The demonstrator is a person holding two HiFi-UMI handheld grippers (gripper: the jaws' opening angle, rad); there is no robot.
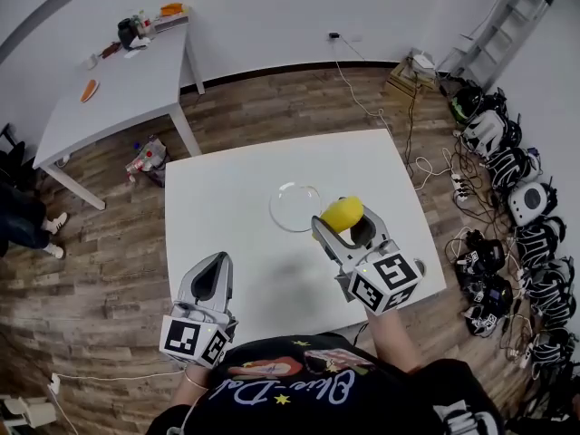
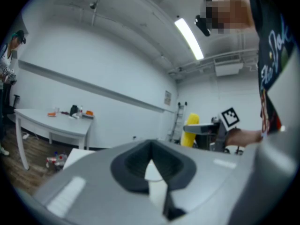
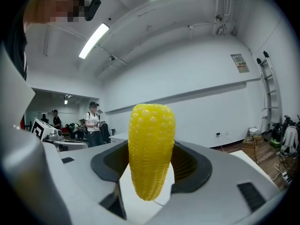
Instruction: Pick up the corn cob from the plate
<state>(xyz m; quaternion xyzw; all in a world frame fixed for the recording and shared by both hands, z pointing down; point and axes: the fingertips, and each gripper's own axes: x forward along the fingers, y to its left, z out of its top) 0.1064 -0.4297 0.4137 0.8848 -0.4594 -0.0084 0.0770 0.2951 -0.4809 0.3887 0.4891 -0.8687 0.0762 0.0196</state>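
Corn cob (image 1: 343, 213) sits pinched in my right tongs (image 1: 337, 227), off the glass plate (image 1: 276, 208), so I judge the pickup done. My left tongs (image 1: 217, 263) are pressed together, idle above the counter (image 1: 236, 179).

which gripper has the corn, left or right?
The right gripper: its jaws are clamped on the yellow corn cob. The left gripper holds nothing, its jaws together.

You work in even, bright light from ceiling tube lights (image 3: 93, 39); the white table (image 1: 227, 188) shows only faint shadows. Both gripper views bend hard toward dark round edges. The corn cob (image 3: 151, 149) is sharp.
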